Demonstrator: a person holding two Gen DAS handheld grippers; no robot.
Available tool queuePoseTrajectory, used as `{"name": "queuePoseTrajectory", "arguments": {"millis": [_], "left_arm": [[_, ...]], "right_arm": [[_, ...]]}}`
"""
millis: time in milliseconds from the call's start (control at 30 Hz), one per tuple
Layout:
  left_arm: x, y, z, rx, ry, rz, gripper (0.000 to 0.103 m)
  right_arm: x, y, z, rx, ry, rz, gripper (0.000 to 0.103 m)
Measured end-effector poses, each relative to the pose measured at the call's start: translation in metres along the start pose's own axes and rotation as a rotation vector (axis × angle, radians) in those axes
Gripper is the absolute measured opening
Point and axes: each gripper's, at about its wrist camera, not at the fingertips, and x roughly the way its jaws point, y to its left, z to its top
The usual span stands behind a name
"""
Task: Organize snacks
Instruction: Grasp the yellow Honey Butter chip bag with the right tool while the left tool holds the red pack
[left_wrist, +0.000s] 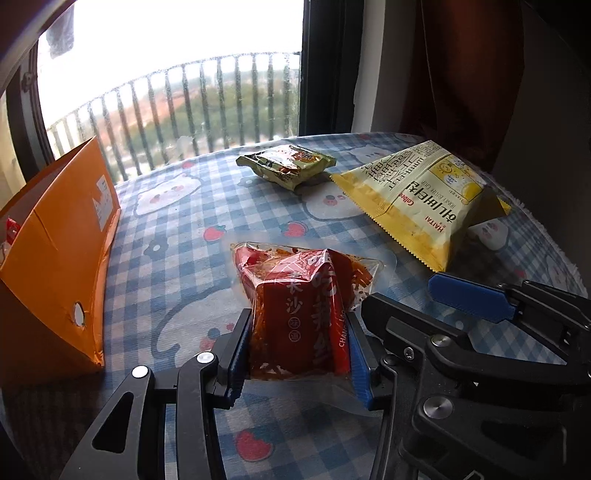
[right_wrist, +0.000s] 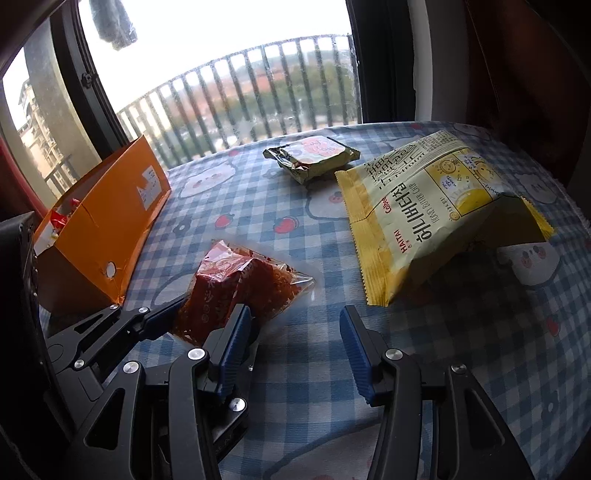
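Observation:
My left gripper (left_wrist: 299, 347) is shut on a red spicy snack packet (left_wrist: 299, 310) in clear wrap, just above the checked tablecloth. The same packet (right_wrist: 229, 288) shows in the right wrist view, left of my right gripper (right_wrist: 295, 347), which is open and empty over the cloth. A yellow chip bag (left_wrist: 424, 203) (right_wrist: 436, 214) lies at the right. A small green snack pack (left_wrist: 288, 164) (right_wrist: 310, 157) lies beyond it, near the window. An orange box (left_wrist: 62, 254) (right_wrist: 107, 221) stands open at the left with red packets inside.
The round table (right_wrist: 480, 350) has a blue checked cloth with bears and strawberries. Its far edge meets a window with a balcony railing. A dark red curtain (left_wrist: 461, 62) hangs at the right. The table edge curves away at the right.

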Motion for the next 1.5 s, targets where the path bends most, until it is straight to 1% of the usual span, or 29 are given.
{"name": "queuePoseTrajectory", "arguments": {"millis": [100,200,300,367,400,467,567,633,867,967,1033,1200,1333,1400,1500], "left_arm": [[-0.009,-0.002,0.007,-0.021,-0.015,0.001,0.047],[-0.019,-0.006,0.018,-0.029,-0.052,0.015,0.048],[-0.028,-0.012,0.031,-0.029,-0.093,0.030,0.048],[-0.031,-0.016,0.041,-0.025,-0.120,0.038,0.048],[-0.032,-0.018,0.046,-0.024,-0.131,0.042,0.048],[-0.032,-0.021,0.055,-0.026,-0.146,0.048,0.048],[-0.027,-0.027,0.068,-0.029,-0.157,0.048,0.048],[-0.021,-0.030,0.075,-0.031,-0.163,0.052,0.048],[0.023,-0.036,0.095,-0.031,-0.121,0.055,0.048],[0.040,-0.039,0.097,-0.035,-0.107,0.060,0.048],[0.051,-0.040,0.096,-0.036,-0.095,0.077,0.048],[0.074,-0.036,0.091,-0.045,-0.037,0.081,0.048],[0.077,-0.034,0.088,-0.049,-0.025,0.079,0.048],[0.077,-0.034,0.085,-0.045,-0.020,0.081,0.049],[0.079,-0.035,0.081,-0.052,-0.010,0.077,0.049]], "right_arm": [[-0.012,0.000,0.003,-0.004,-0.030,0.002,0.055],[-0.025,-0.003,0.010,-0.003,-0.075,-0.011,0.056],[-0.037,-0.007,0.020,-0.004,-0.122,-0.041,0.067],[-0.044,-0.013,0.028,-0.005,-0.153,-0.056,0.079],[-0.047,-0.016,0.032,-0.005,-0.168,-0.061,0.081],[-0.051,-0.022,0.039,-0.008,-0.193,-0.070,0.091],[-0.051,-0.033,0.051,-0.004,-0.219,-0.082,0.100],[-0.048,-0.043,0.059,0.001,-0.223,-0.086,0.103],[-0.019,-0.072,0.079,0.014,-0.171,-0.123,0.103],[-0.007,-0.082,0.082,0.012,-0.157,-0.137,0.103],[-0.001,-0.089,0.082,0.003,-0.160,-0.159,0.103],[0.021,-0.102,0.080,-0.011,-0.097,-0.173,0.103],[0.031,-0.107,0.077,-0.011,-0.085,-0.158,0.103],[0.037,-0.112,0.076,-0.003,-0.063,-0.151,0.103],[0.045,-0.119,0.072,0.027,-0.035,-0.163,0.103]]}}
